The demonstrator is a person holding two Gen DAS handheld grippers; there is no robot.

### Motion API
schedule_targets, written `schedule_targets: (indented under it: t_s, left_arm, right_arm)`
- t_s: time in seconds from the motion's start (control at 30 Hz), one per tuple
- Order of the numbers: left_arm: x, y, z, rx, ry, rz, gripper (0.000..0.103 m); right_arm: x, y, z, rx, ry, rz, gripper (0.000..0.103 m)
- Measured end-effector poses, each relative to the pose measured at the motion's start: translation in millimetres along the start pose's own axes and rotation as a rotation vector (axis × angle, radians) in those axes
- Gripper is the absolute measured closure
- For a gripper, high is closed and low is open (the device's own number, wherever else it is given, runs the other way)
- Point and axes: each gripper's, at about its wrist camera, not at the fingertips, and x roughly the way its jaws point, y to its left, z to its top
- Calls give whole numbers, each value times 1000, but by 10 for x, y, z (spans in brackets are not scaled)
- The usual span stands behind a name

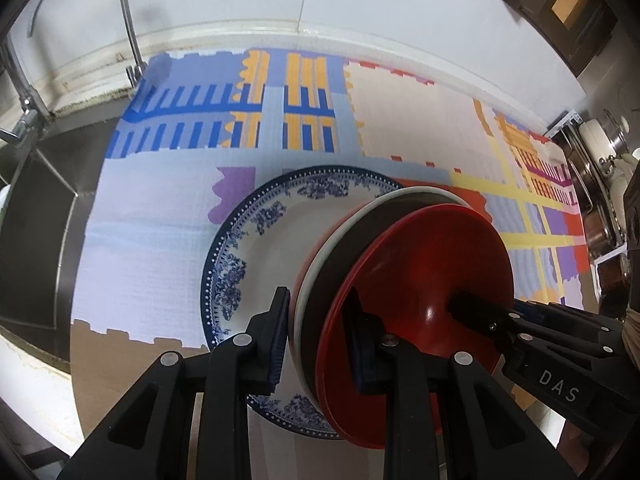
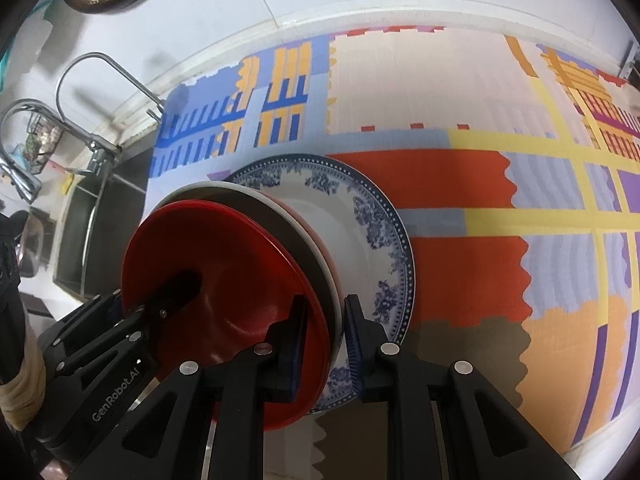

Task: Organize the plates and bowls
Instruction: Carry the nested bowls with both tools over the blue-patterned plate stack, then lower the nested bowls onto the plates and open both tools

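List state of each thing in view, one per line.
red bowl: topmost of the nested bowls, gripped at both rims
white-rimmed bowl: nested under it
blue-patterned plate: on the mat, below the bowls
left gripper: shut on bowl rims
right gripper: shut on bowl rims
faucet: no water visible

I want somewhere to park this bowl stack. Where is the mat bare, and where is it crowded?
Bare: the pale patch between the sink and the blue-and-white plate; the cream panel by the back wall; the red and orange area right of the plate. Crowded: the plate itself, under the held stack of bowls.
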Motion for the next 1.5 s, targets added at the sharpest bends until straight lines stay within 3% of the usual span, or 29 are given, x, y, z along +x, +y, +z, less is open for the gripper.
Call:
schedule_targets:
  t_s: [0.53, 0.6, 0.73, 0.83, 0.93, 1.1, 1.5]
  left_arm:
    - [147, 63, 68, 48, 29, -44, 76]
    - [120, 57, 62, 63, 12, -42, 74]
    - [-63, 26, 43, 102, -71, 12, 70]
    - [-260, 6, 3, 113, -139, 23, 59]
    - [-495, -40, -95, 131, -234, 37, 42]
    - [-789, -105, -346, 125, -357, 87, 29]
    - [-1242, -325, -1201, 100, -525, 158, 9]
  right_arm:
    - [70, 46, 55, 7, -50, -50, 81]
    - [60, 50, 44, 17, -62, -36, 75]
    - [-28, 102, -13, 3, -123, -36, 70]
    - [-174, 115, -77, 6, -186, -35, 68]
    - [-361, 121, -163, -10, -250, -39, 67]
    - [-654, 145, -369, -60, -375, -65, 47]
    - [-1214, 43, -1205, -149, -594, -135, 24]
